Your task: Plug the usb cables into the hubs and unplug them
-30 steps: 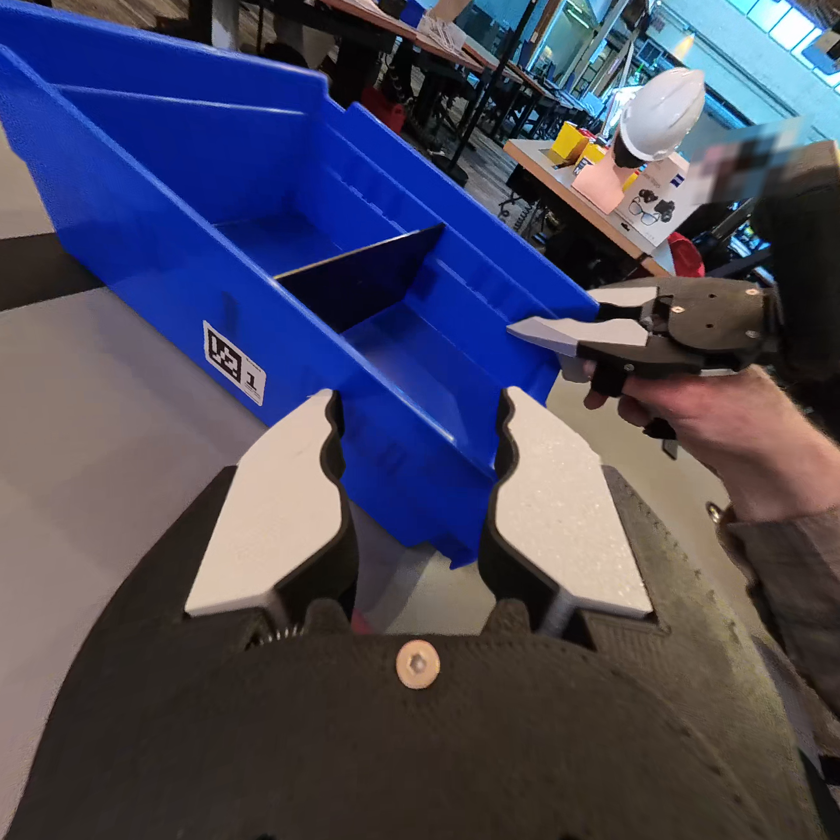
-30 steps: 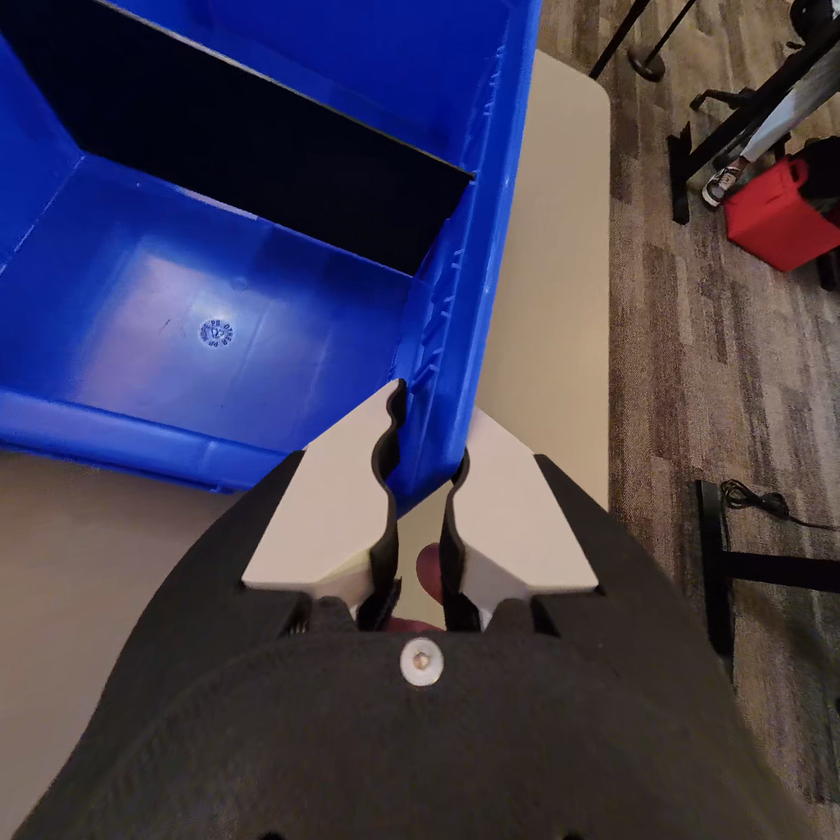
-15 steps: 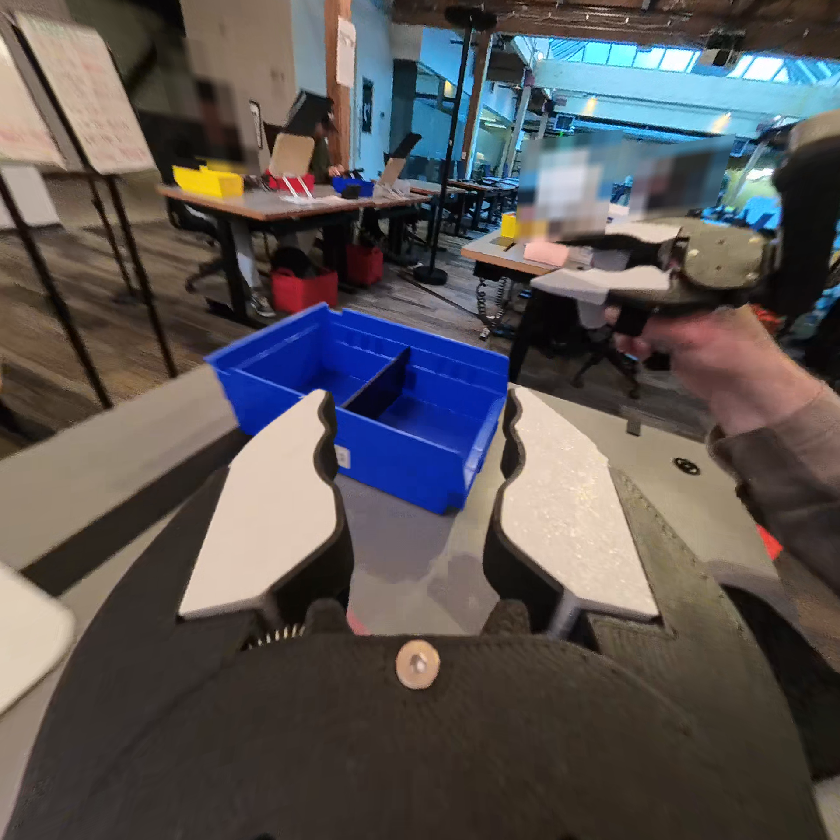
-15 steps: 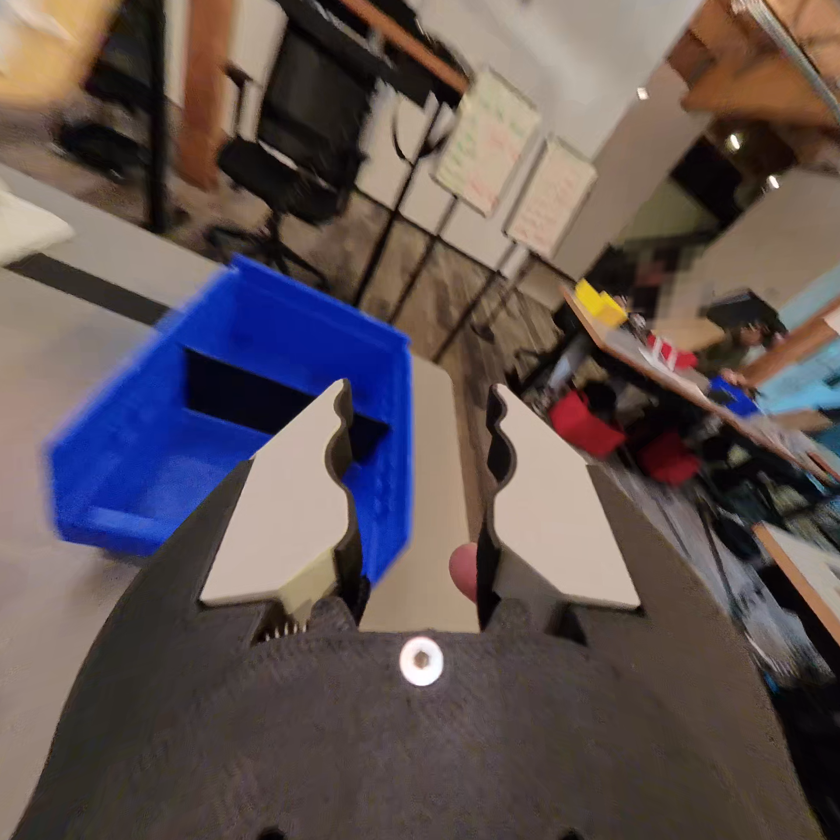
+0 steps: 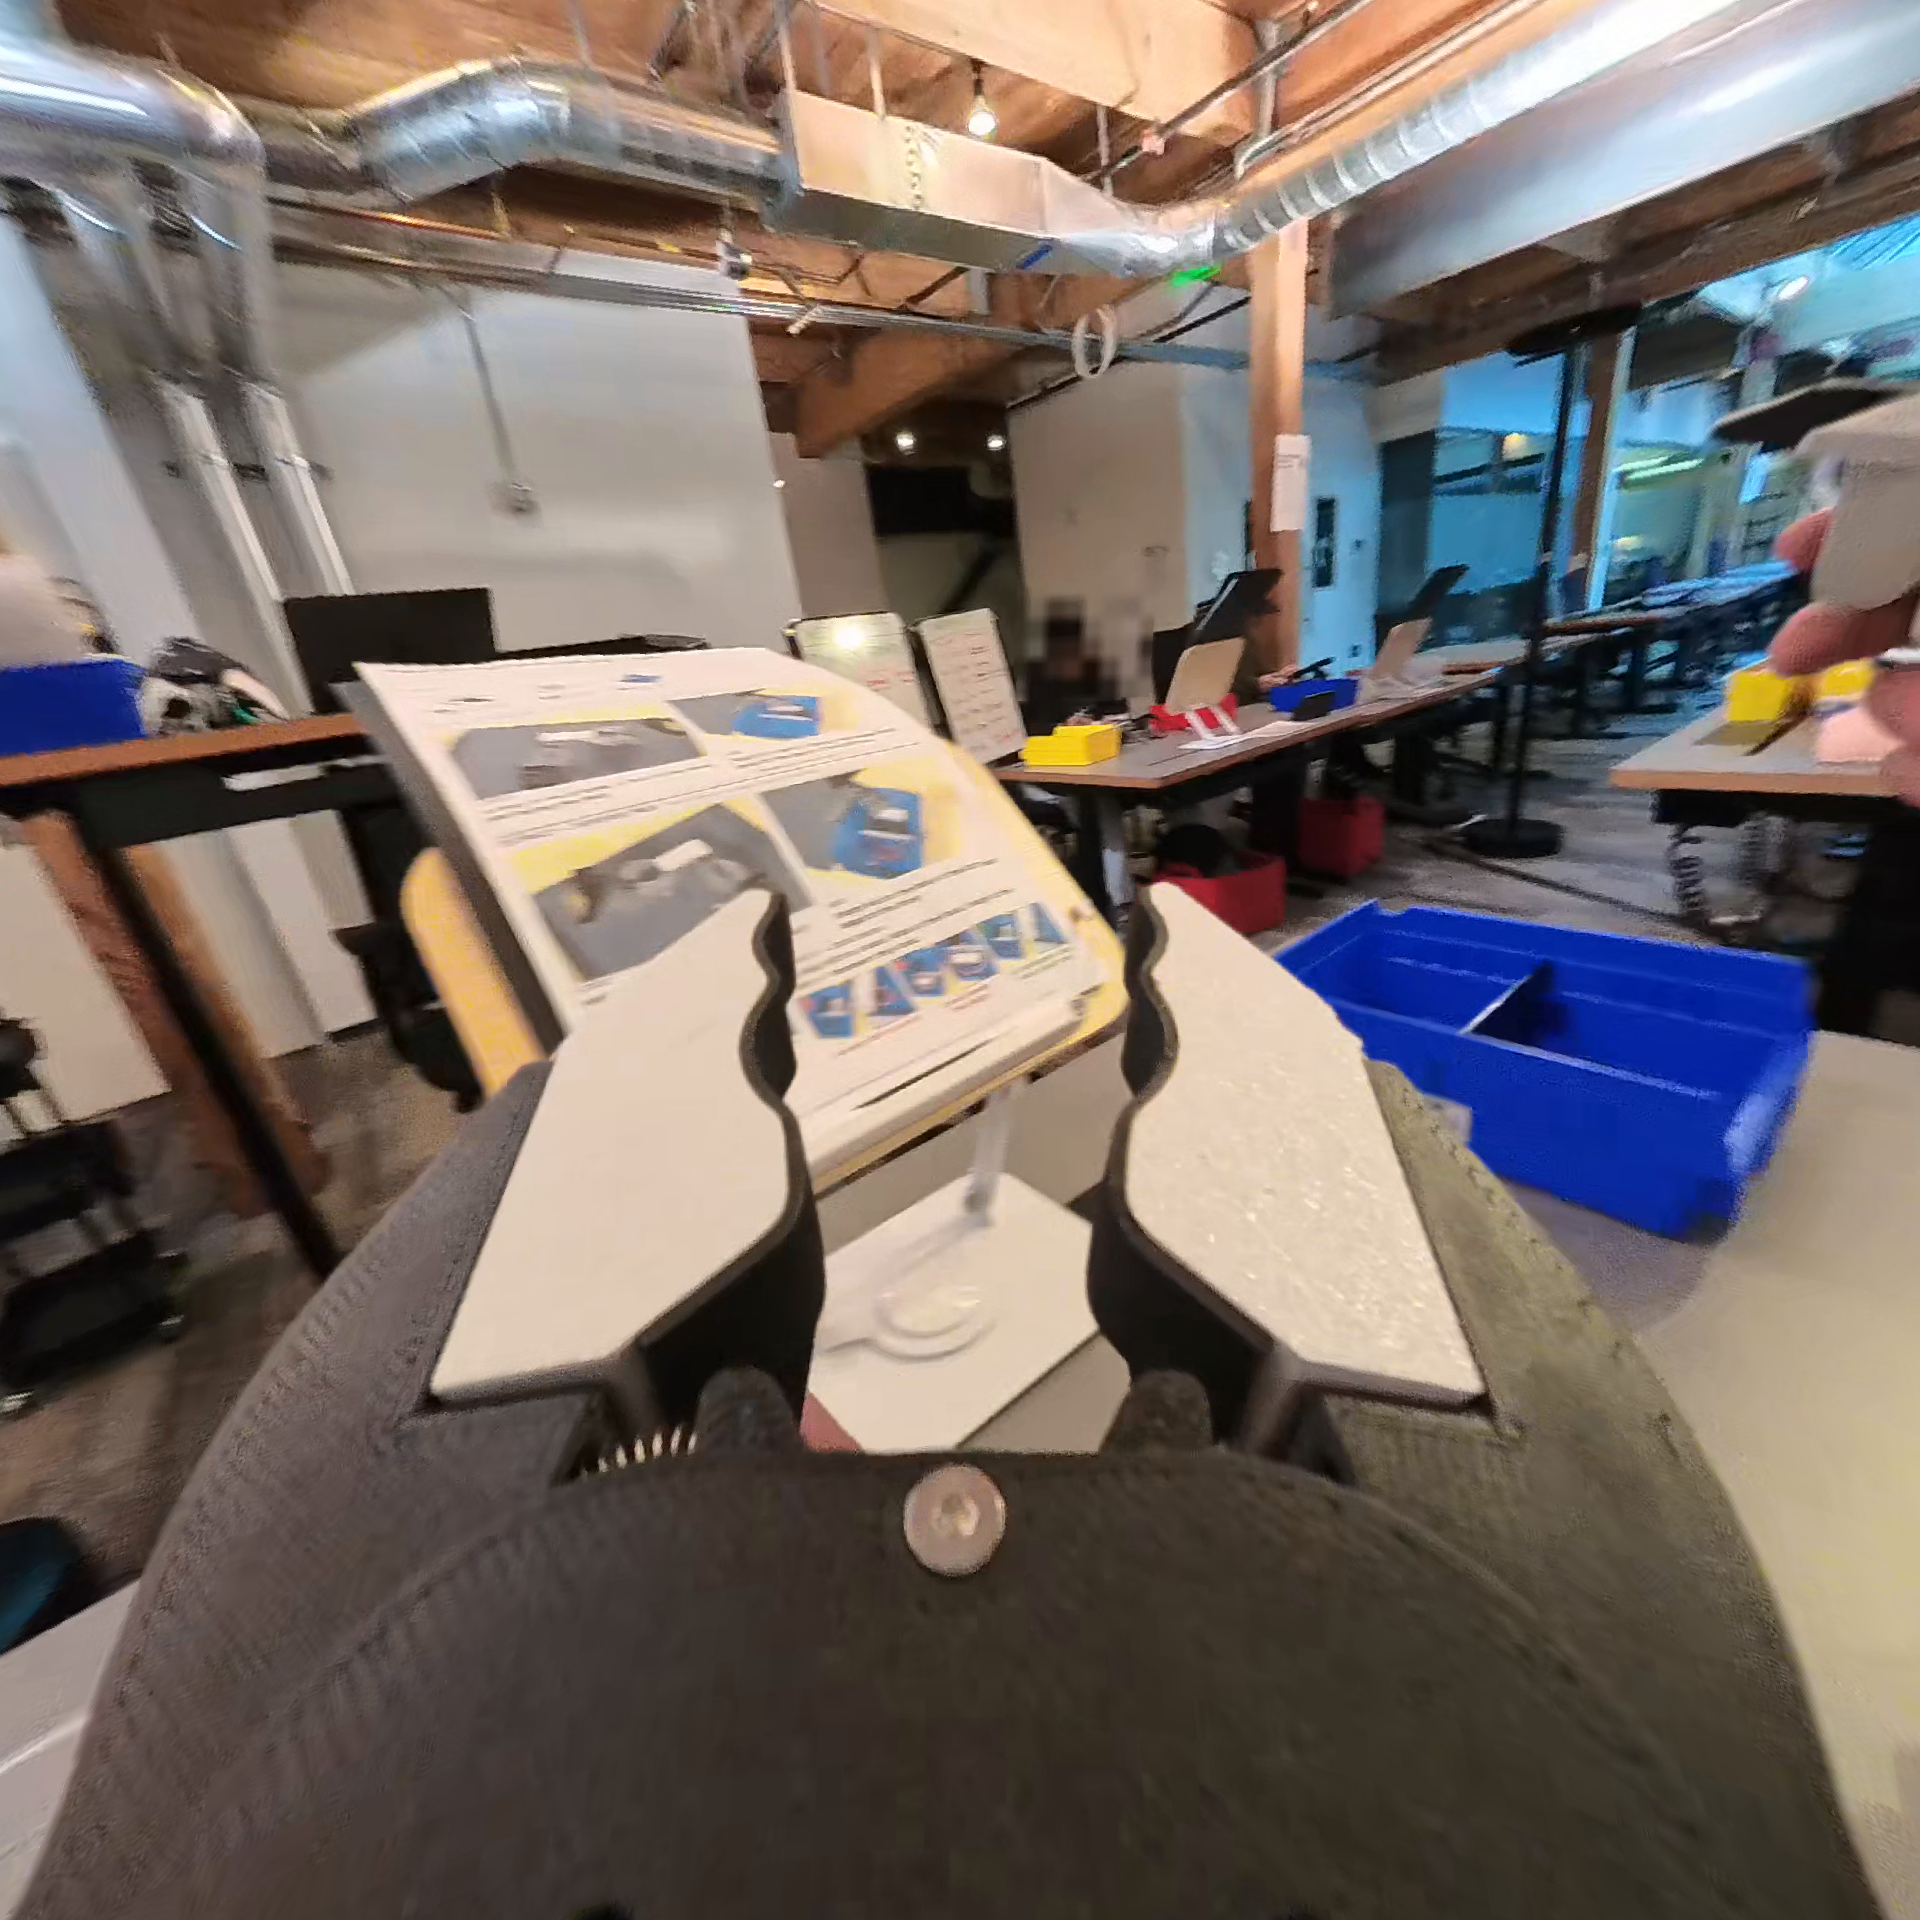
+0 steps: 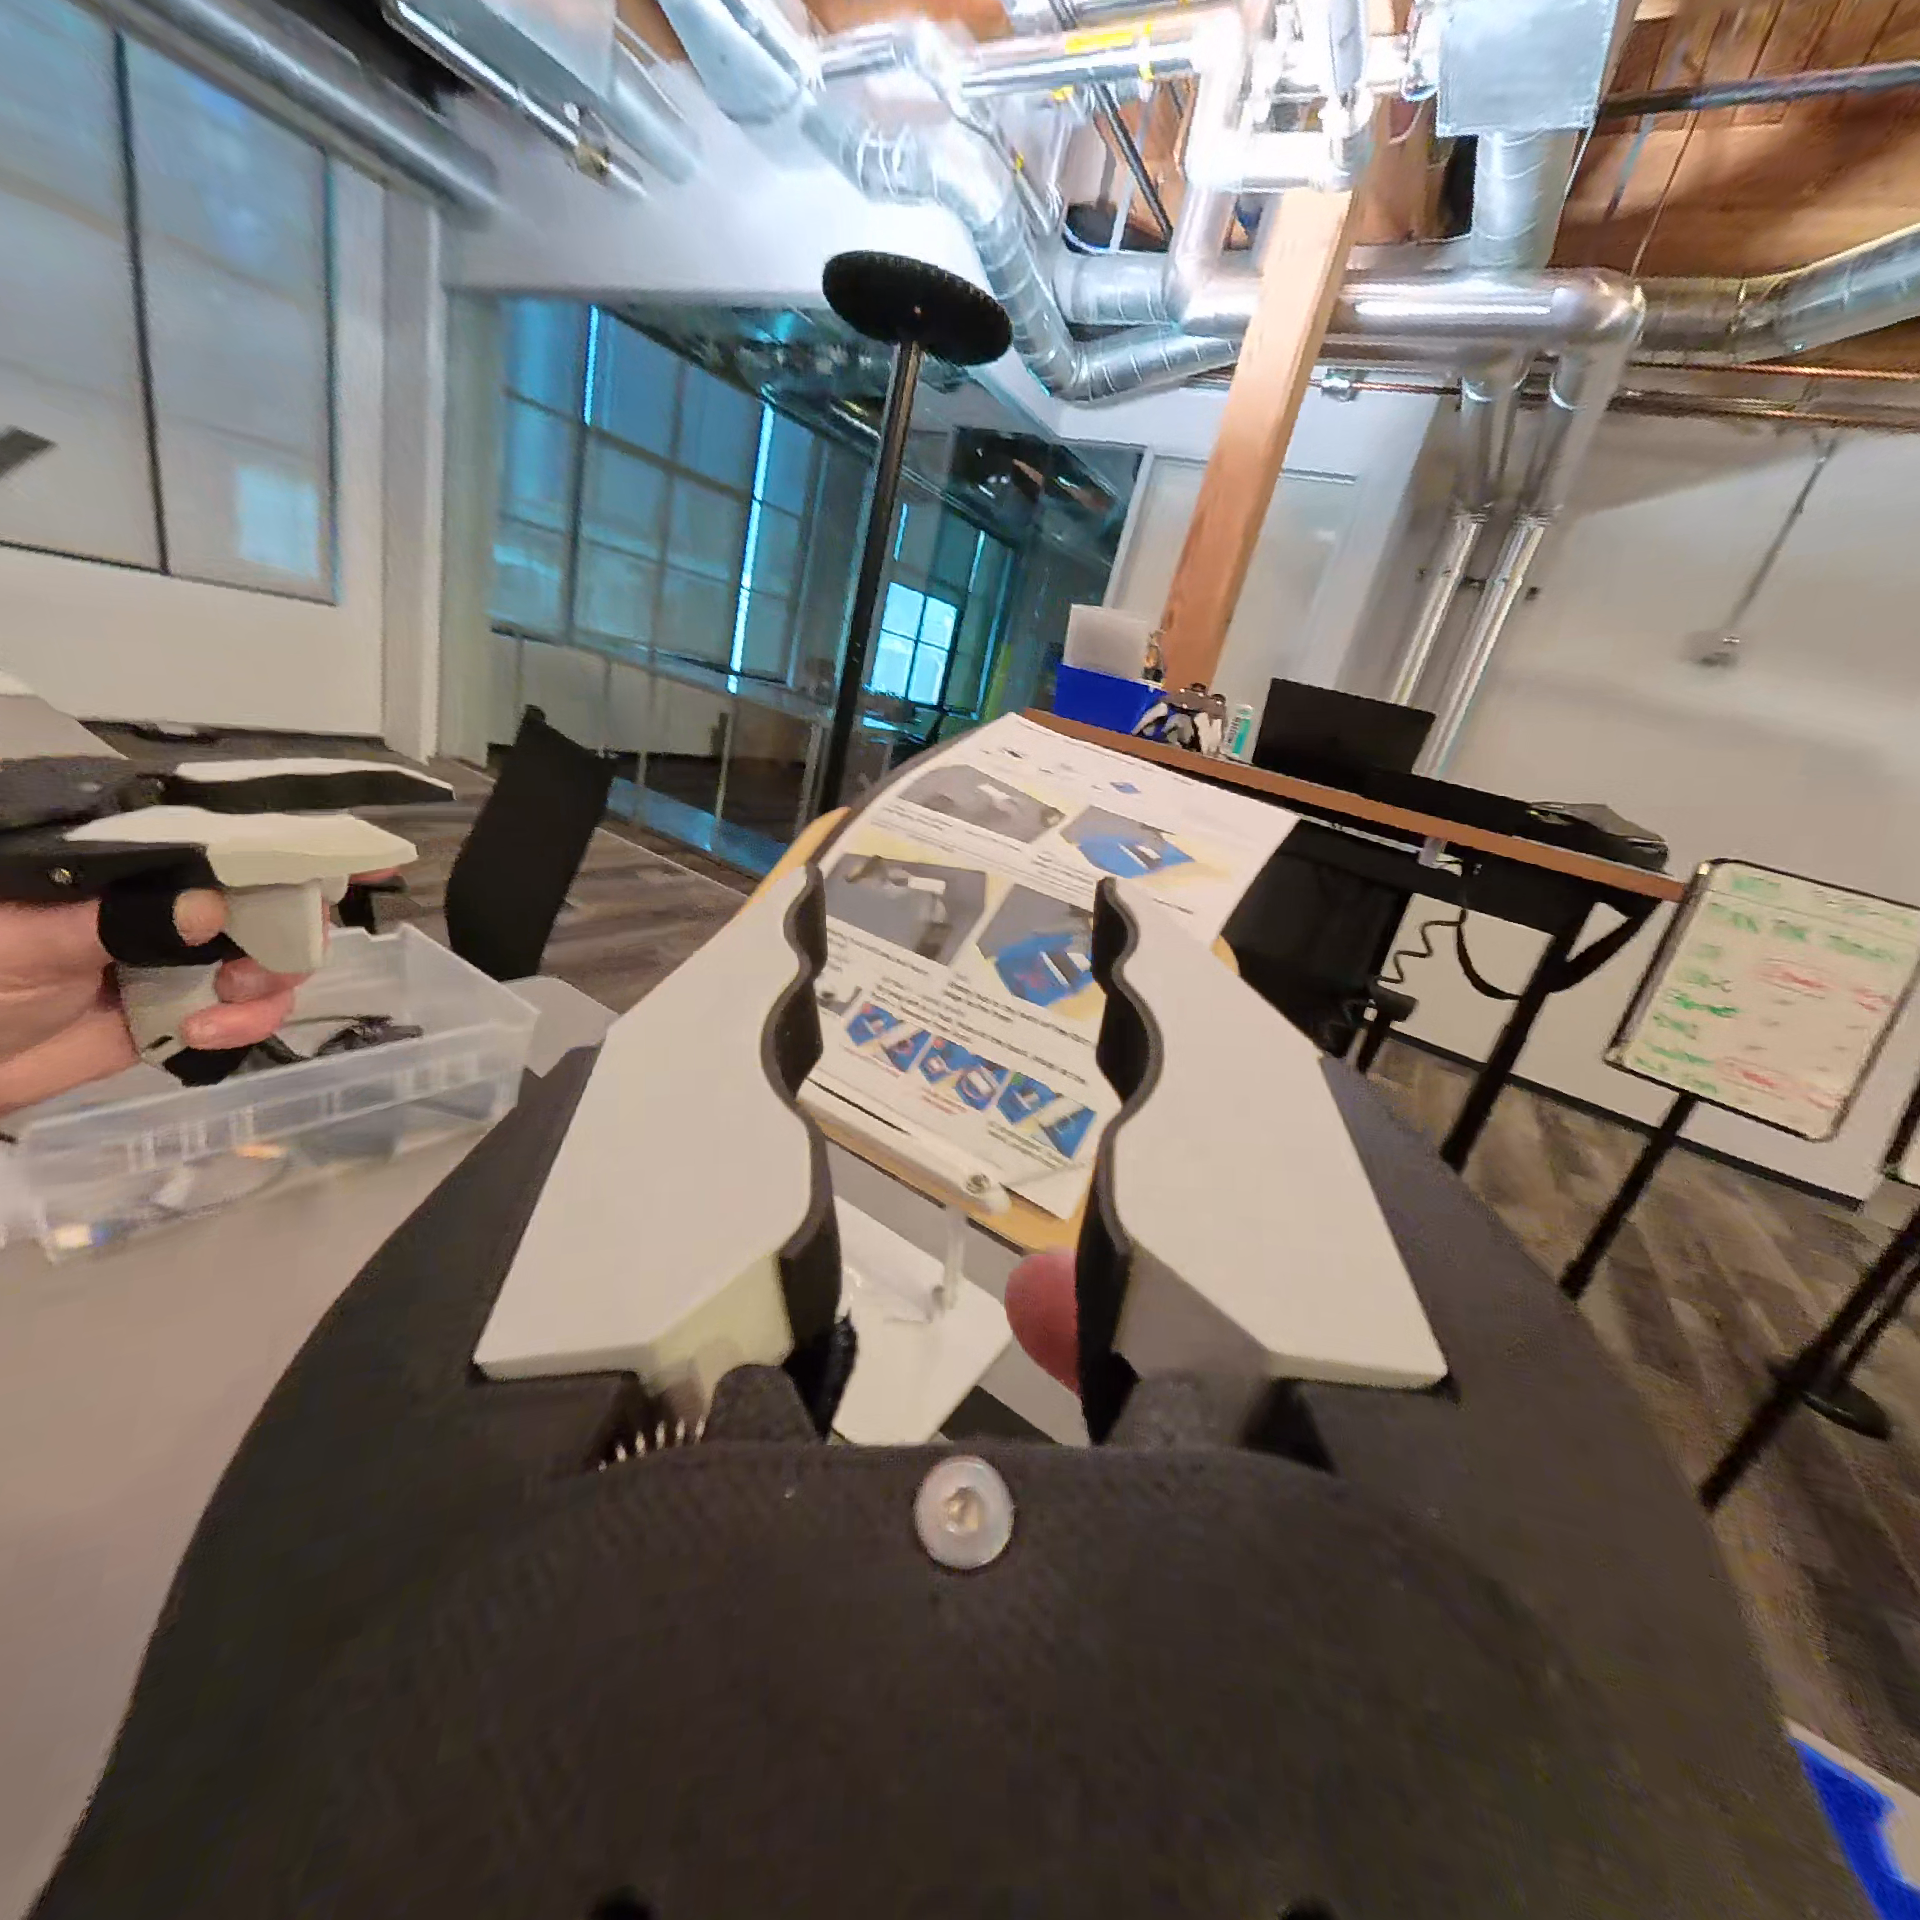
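No hub shows in either view. A clear plastic box [image 6: 312, 1081] on the grey table holds dark cables [image 6: 348, 1034]. My left gripper [image 5: 956, 935] is open and empty, raised above the table and facing an instruction sheet [image 5: 727, 831]. It also shows at the left of the right wrist view [image 6: 426, 821], held in a hand just above the clear box. My right gripper [image 6: 956, 904] is open and empty, raised and facing the same sheet [image 6: 1039, 894]. Part of it shows at the top right edge of the left wrist view [image 5: 1860, 520].
The sheet stands on a clear post with a white base plate [image 5: 935, 1340]. A blue bin [image 5: 1621, 1122] with a black divider sits on the table to the right; its corner shows in the right wrist view [image 6: 1860, 1787]. A whiteboard [image 6: 1777, 997] and desks stand beyond the table.
Both grippers rose from the blue bin and swung left toward the instruction sheet. The right gripper, nearly shut around the bin's wall a second ago, has opened and let it go.
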The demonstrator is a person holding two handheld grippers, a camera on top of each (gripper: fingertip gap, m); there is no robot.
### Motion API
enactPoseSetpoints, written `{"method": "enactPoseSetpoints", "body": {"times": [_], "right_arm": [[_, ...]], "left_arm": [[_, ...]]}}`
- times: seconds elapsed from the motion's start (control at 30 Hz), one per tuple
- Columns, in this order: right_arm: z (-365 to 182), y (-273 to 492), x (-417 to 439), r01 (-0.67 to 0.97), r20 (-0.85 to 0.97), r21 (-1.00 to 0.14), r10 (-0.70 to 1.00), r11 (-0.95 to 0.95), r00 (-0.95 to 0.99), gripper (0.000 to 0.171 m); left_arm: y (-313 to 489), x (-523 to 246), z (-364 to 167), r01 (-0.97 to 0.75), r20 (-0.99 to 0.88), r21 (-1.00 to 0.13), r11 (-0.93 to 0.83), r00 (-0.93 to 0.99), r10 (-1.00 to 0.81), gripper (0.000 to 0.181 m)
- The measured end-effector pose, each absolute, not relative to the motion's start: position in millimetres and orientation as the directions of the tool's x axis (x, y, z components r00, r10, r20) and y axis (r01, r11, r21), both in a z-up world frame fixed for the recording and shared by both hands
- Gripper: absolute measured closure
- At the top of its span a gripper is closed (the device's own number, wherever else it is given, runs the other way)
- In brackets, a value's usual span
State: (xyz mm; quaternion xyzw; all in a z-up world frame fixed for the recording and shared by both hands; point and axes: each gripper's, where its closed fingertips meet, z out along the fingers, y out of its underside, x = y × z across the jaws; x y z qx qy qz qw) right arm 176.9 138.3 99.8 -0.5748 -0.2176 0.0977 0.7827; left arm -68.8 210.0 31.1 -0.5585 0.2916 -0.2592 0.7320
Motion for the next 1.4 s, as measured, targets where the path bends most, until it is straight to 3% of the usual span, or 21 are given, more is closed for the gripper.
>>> {"method": "enactPoseSetpoints", "body": {"times": [0.27,0.37,0.63,0.83,0.93,1.0,1.23,1.4], "right_arm": [[97,149,177,-0.033,0.155,-0.929,0.471,0.368,0.869,0.129],[103,150,177,-0.076,0.126,-0.925,0.488,0.372,0.864,0.129],[100,168,183,-0.053,0.100,-0.951,0.464,0.305,0.880,0.127],[96,180,174,-0.079,0.094,-0.950,0.517,0.303,0.851,0.125],[89,183,178,-0.121,0.077,-0.936,0.529,0.330,0.845,0.133],[82,190,182,-0.084,0.087,-0.951,0.516,0.299,0.852,0.126],[71,195,176,-0.006,0.151,-0.954,0.494,0.300,0.856,0.133],[63,202,174,-0.011,0.135,-0.962,0.511,0.273,0.849,0.133]], "left_arm": [[239,-151,40,-0.107,-0.246,-0.958,0.265,0.782,-0.573,0.122],[245,-193,50,-0.195,-0.316,-0.934,0.299,0.842,-0.437,0.127],[287,-263,7,-0.419,-0.425,-0.904,0.090,0.853,-0.301,0.131],[339,-294,-81,-0.596,-0.507,-0.784,-0.177,0.778,-0.371,0.128],[352,-311,-130,-0.663,-0.514,-0.684,-0.305,0.734,-0.443,0.128],[355,-320,-161,-0.697,-0.490,-0.599,-0.393,0.708,-0.508,0.126],[368,-343,-224,-0.760,-0.455,-0.359,-0.542,0.650,-0.609,0.127],[372,-331,-250,-0.764,-0.305,-0.307,-0.567,0.644,-0.702,0.129]]}}
